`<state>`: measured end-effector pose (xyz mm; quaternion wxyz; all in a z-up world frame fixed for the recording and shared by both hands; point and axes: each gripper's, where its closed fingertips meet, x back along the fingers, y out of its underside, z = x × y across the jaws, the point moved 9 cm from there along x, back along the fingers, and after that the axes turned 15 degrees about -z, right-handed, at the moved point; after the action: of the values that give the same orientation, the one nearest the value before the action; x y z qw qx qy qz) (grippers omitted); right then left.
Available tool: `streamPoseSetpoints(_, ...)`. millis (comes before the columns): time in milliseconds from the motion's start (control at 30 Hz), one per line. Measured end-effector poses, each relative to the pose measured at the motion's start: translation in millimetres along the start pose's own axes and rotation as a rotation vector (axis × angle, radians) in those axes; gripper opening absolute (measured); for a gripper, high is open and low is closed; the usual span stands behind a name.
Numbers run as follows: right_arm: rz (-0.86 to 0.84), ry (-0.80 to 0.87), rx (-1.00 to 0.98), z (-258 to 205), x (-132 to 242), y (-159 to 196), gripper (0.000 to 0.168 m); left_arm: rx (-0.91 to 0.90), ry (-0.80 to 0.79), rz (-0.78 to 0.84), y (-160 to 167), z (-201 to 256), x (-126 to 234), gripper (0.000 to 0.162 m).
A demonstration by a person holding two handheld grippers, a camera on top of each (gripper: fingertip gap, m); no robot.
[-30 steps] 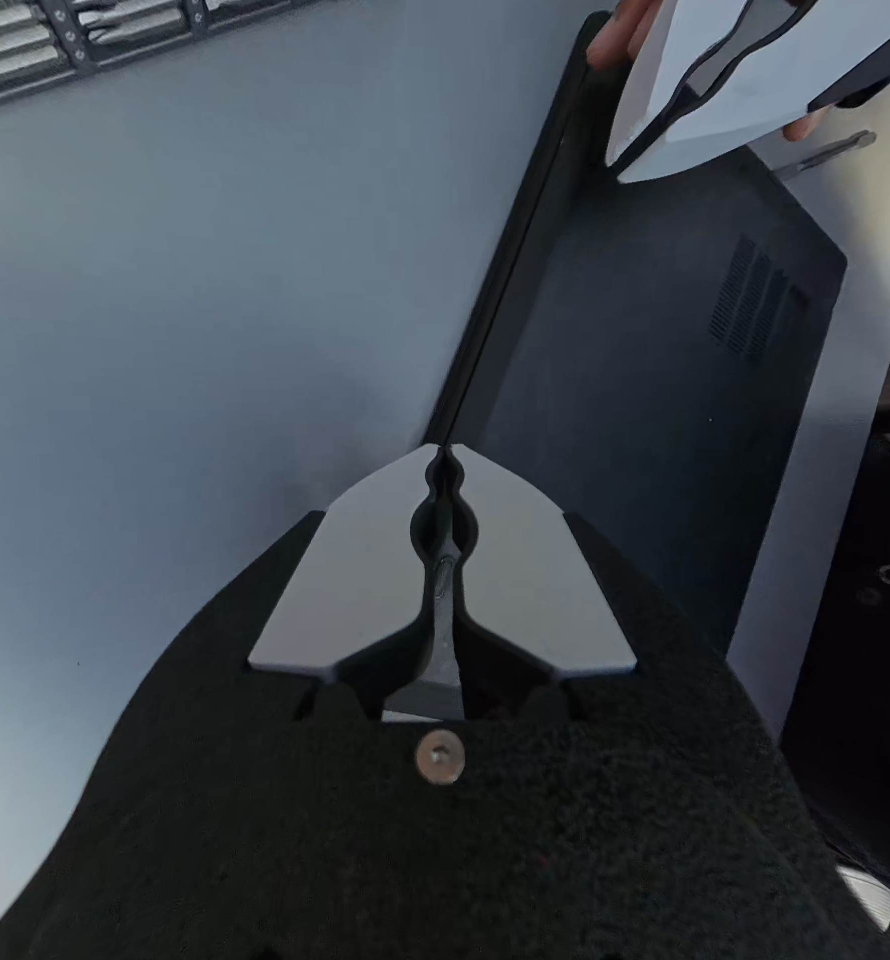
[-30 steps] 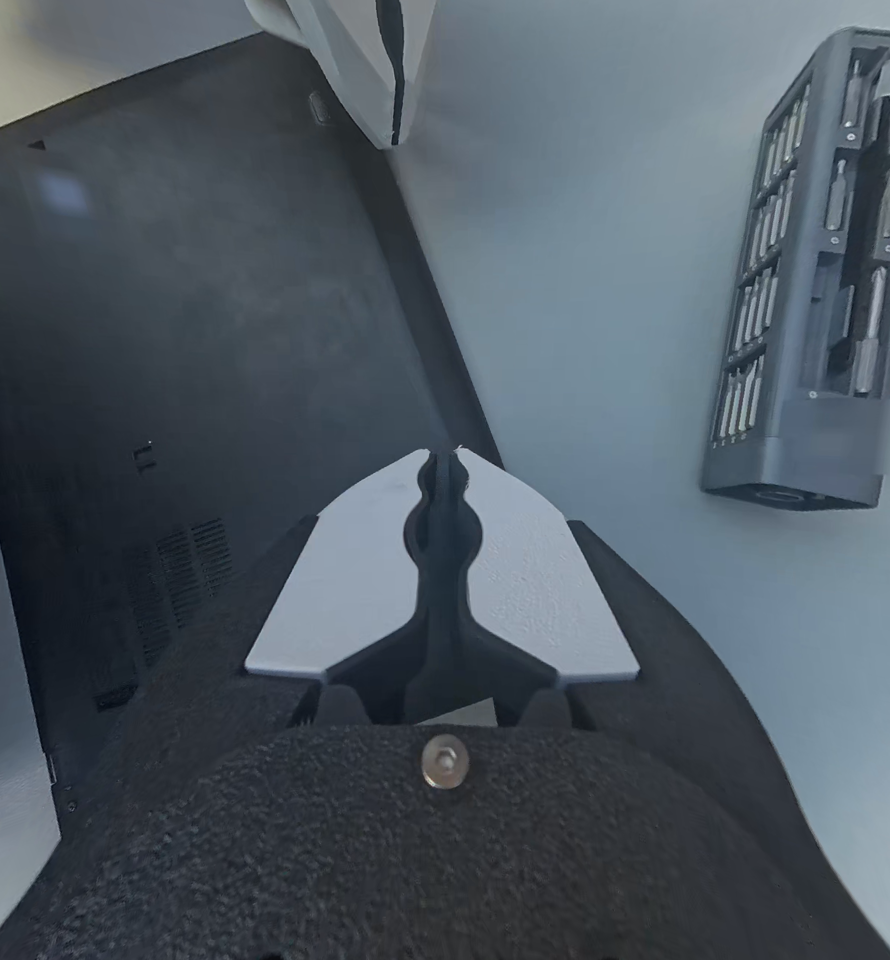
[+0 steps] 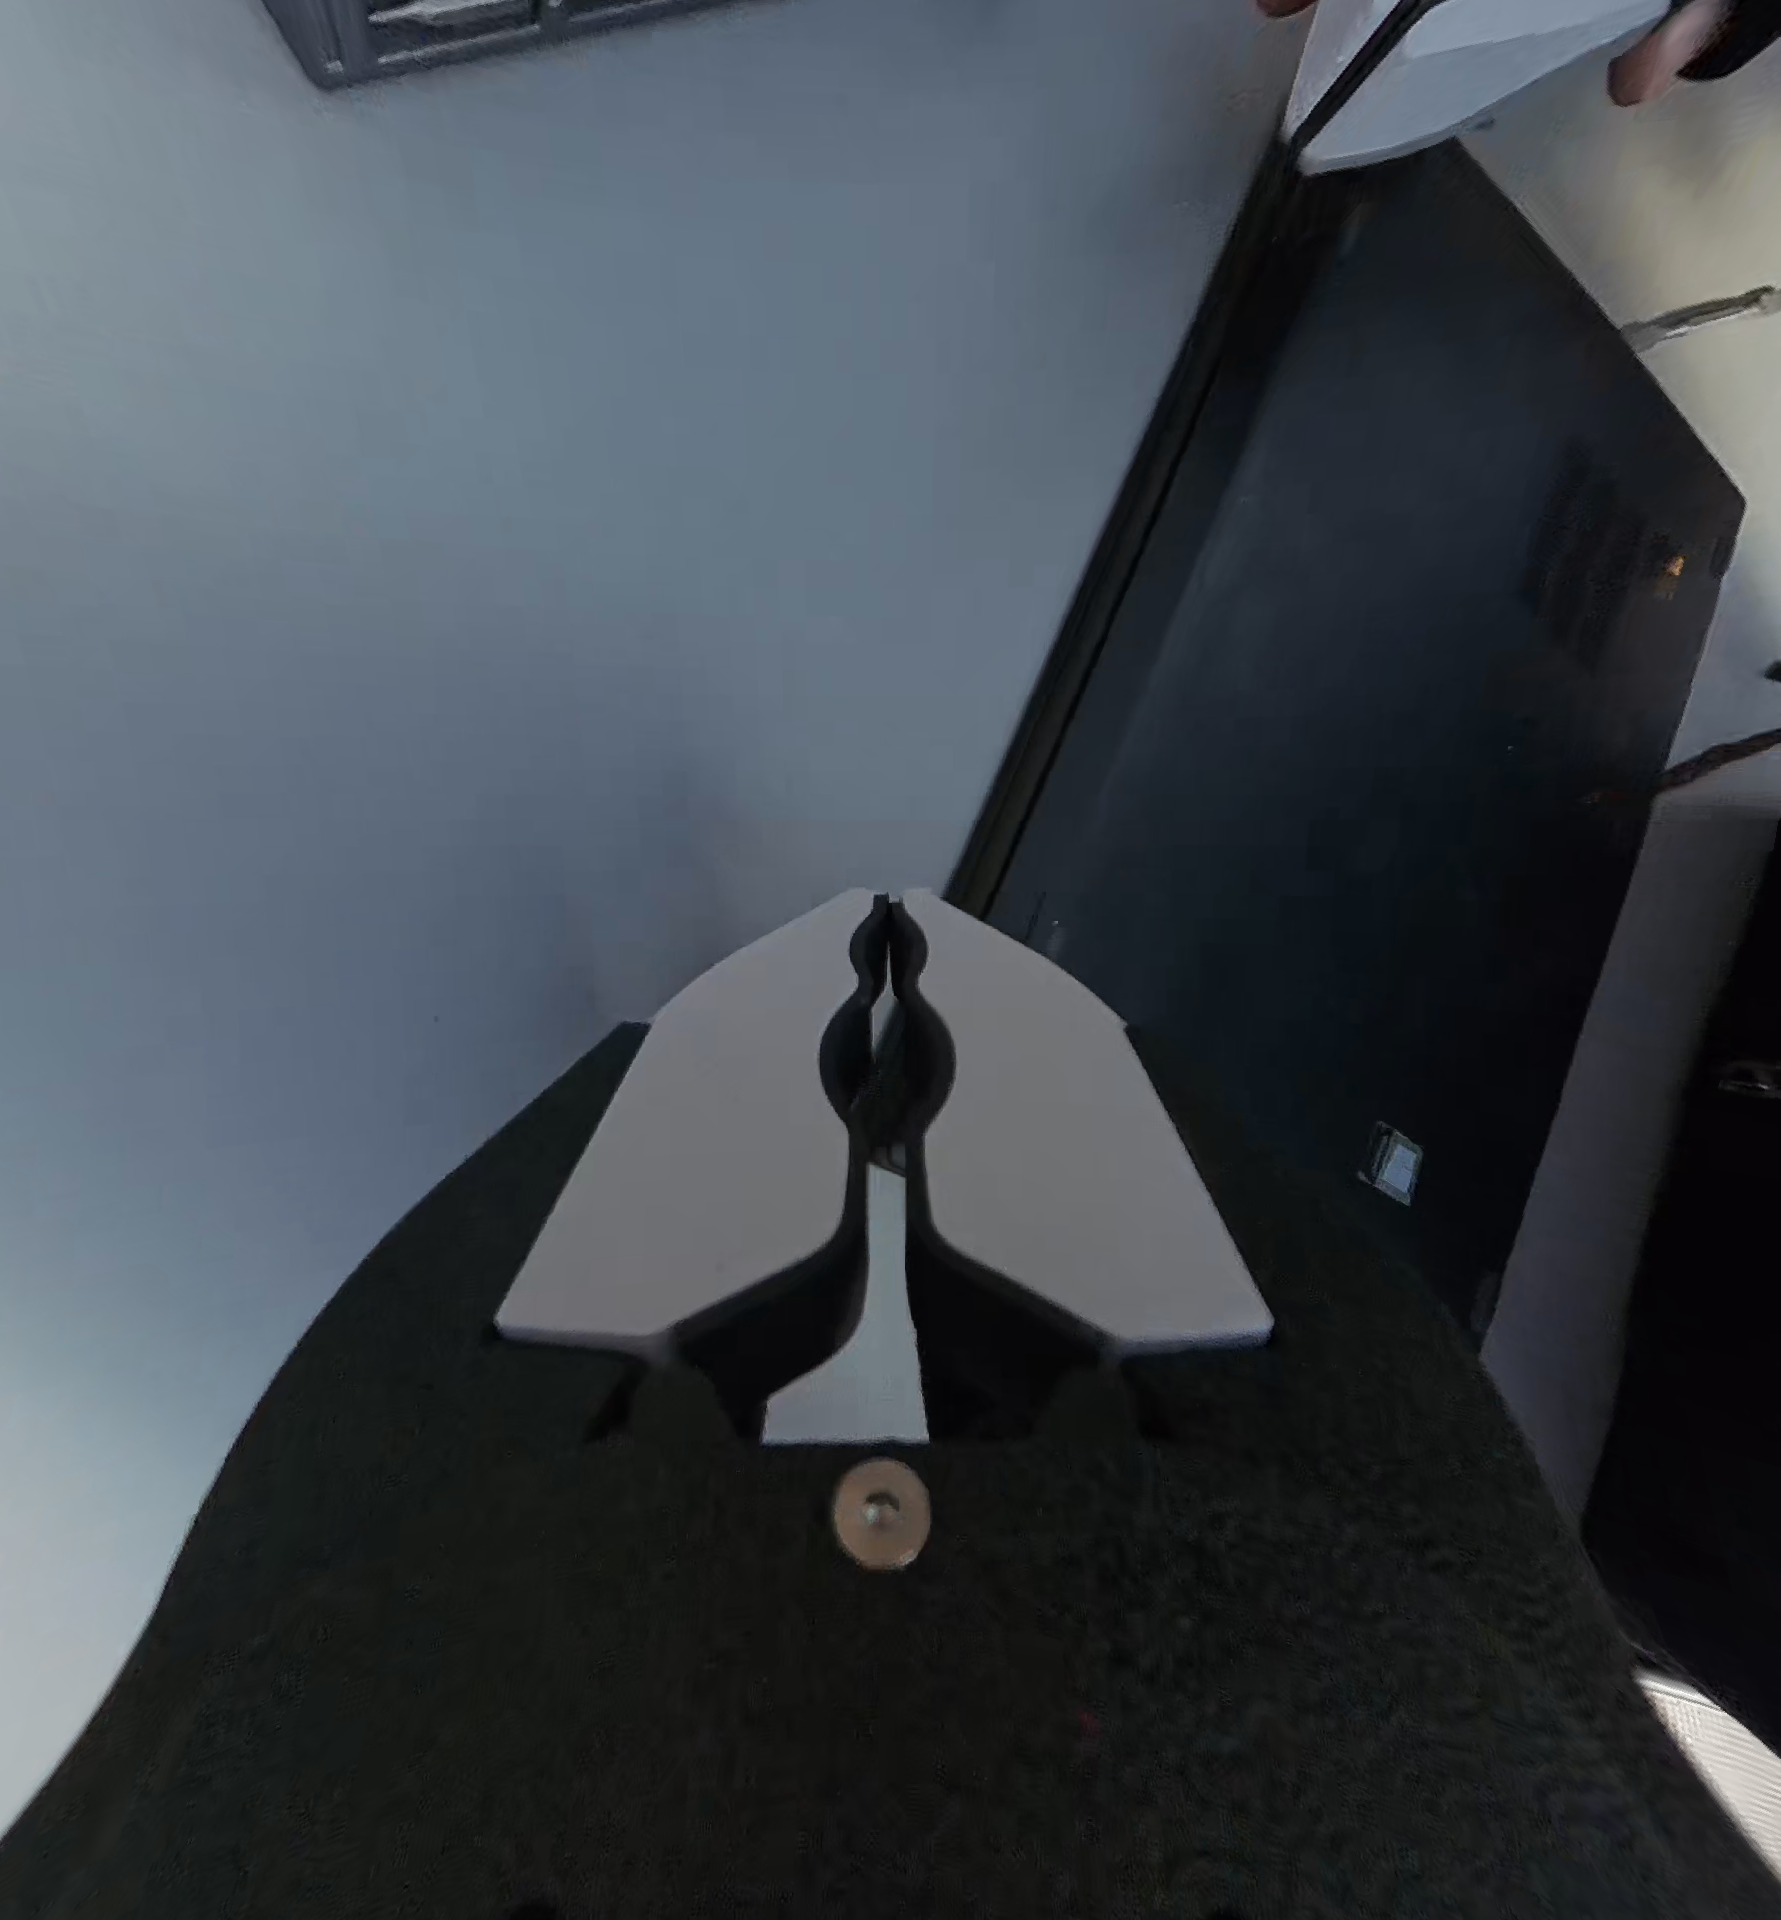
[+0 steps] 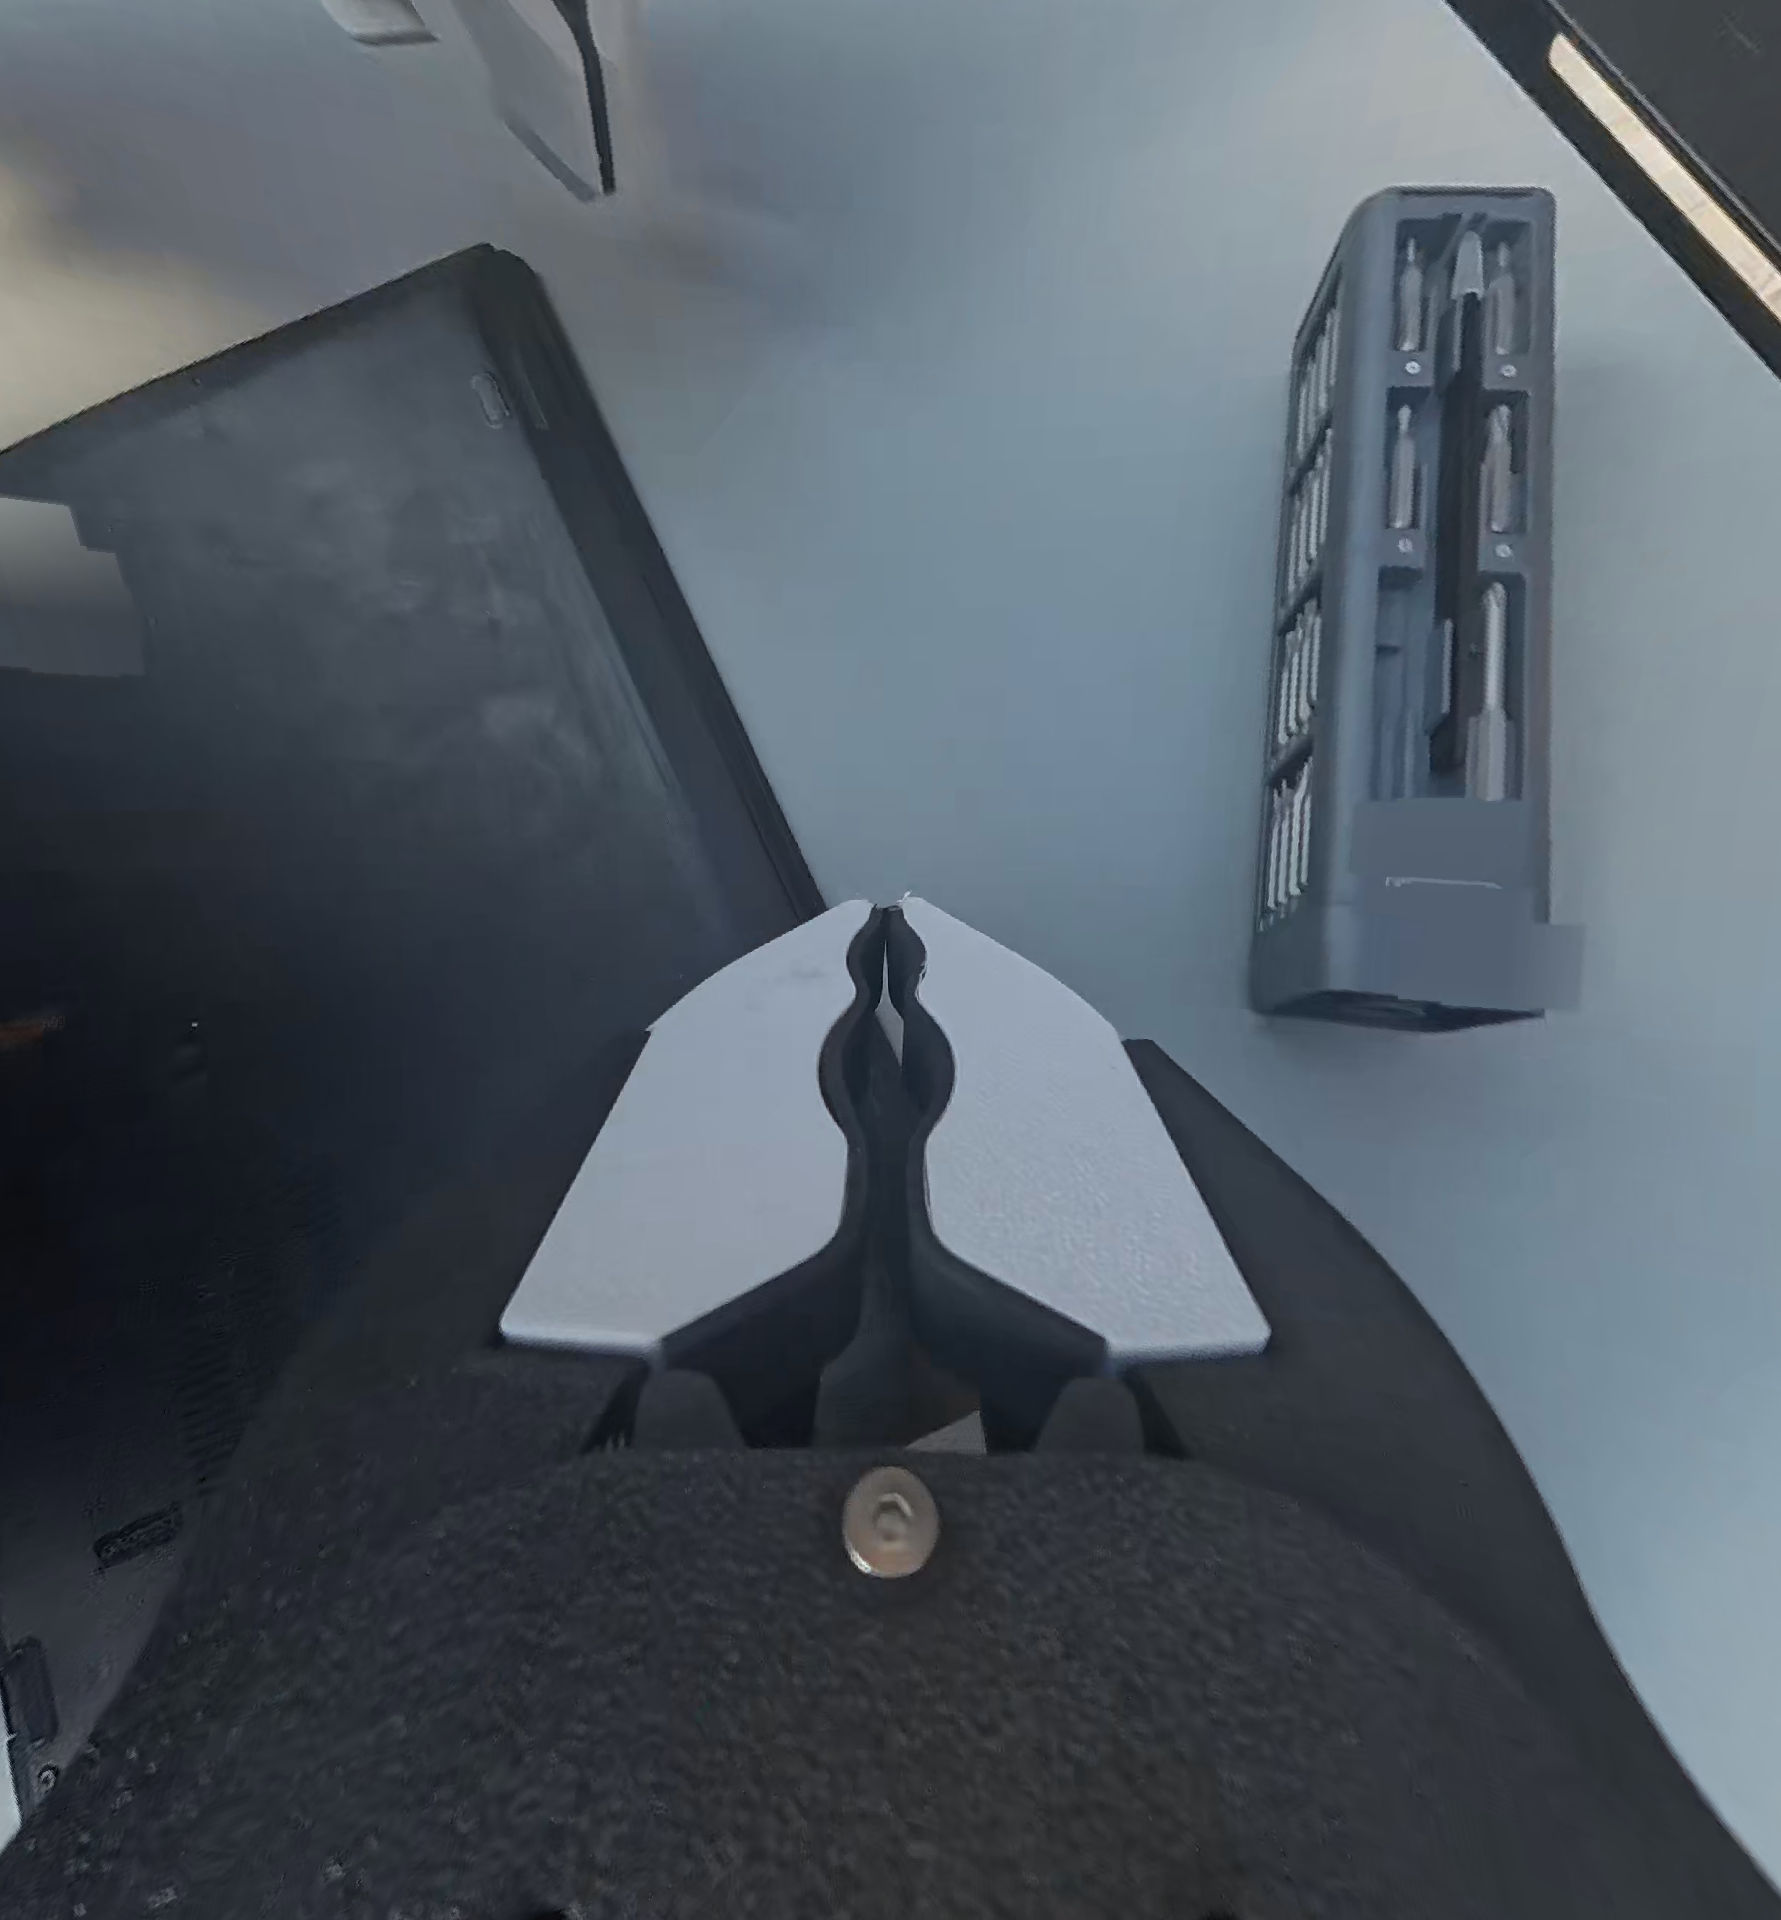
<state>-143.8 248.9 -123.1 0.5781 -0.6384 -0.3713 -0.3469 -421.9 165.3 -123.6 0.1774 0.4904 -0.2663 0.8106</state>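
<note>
Since one second ago both grippers have drawn back from the black laptop (image 3: 1385, 727). The left gripper (image 3: 891, 909) no longer sits on its edge but hovers just beside it, over the pale table (image 3: 450, 520). The laptop lies flat with its underside up, and its vent slots show. Its long edge runs from the left gripper's tips away toward the right gripper (image 3: 1437, 94), which hangs at the far corner. On both grippers the jaws are pressed together and pinch nothing. We judge that a closed tip so near the edge could knock the laptop and make it slide on the smooth table. A grey screwdriver bit case (image 4: 1416, 623) lies well apart, and a small metal tool (image 3: 1696, 312) lies beyond the laptop.
</note>
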Motion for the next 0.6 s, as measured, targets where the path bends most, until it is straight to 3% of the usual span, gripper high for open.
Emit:
streamPoseSetpoints(100, -0.003, 0.029, -0.047, -6, 10, 20, 0.011, 0.032, -0.041, 0.023, 22, 7, 6, 0.000)
streamPoseSetpoints(267, -0.076, 0.099, -0.023, -7, 7, 34, 0.000, 0.036, -0.103, -0.069, 36, 17, -15, 0.000)
streamPoseSetpoints(467, -0.097, 0.054, 0.018, -16, -10, 23, 0.000, 0.042, -0.131, -0.084, 34, 24, -16, 0.000)
streamPoseSetpoints(600, -0.145, 0.113, 0.107, -22, -21, 5, 0.000, 0.029, -0.172, -0.099, 30, 27, -18, 0.000)
